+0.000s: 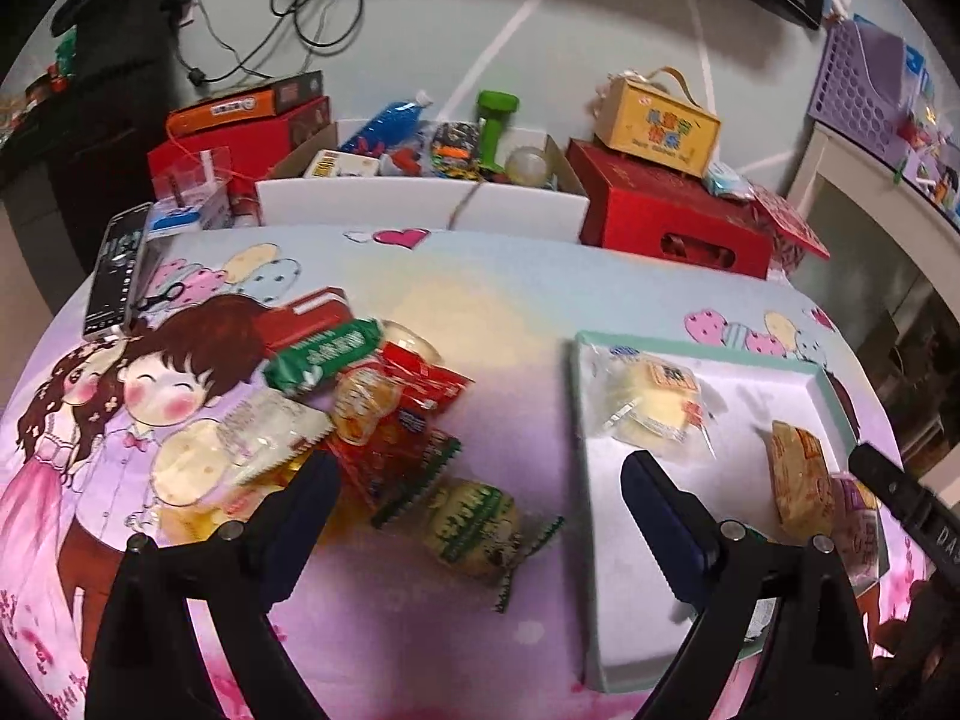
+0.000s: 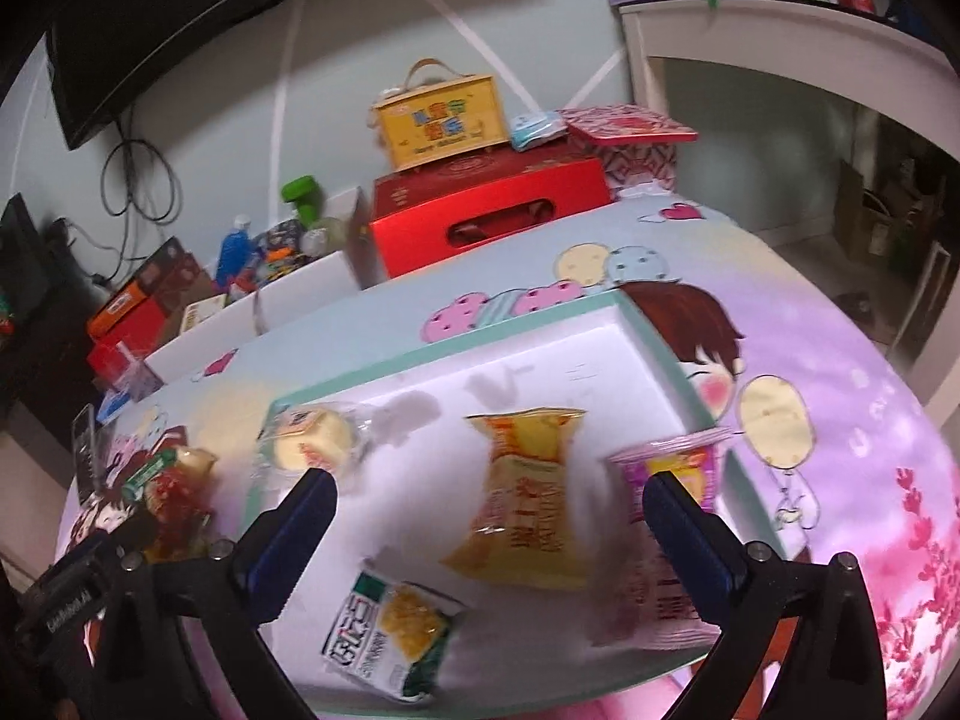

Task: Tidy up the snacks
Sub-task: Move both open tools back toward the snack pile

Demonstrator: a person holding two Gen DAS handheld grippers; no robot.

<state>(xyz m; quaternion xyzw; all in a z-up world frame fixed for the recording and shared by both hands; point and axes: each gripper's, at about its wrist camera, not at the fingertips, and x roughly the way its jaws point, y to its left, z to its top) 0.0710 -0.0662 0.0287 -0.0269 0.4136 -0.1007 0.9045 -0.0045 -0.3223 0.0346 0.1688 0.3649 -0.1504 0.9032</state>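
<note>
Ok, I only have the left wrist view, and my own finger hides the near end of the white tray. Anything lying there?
Observer: Yes. A green-and-white packet picturing yellow food lies flat near the close corner of the shallow white tray with the mint rim.
Operator: And is the right gripper holding anything?
Observer: No. The right gripper has its fingers wide open above the tray, gripping nothing.

A red carton point(image 1: 672, 210) sits at the table's far edge, a yellow handled box point(image 1: 657, 123) on top, an open white box point(image 1: 420, 204) just left, a remote point(image 1: 117, 270) further left.
</note>
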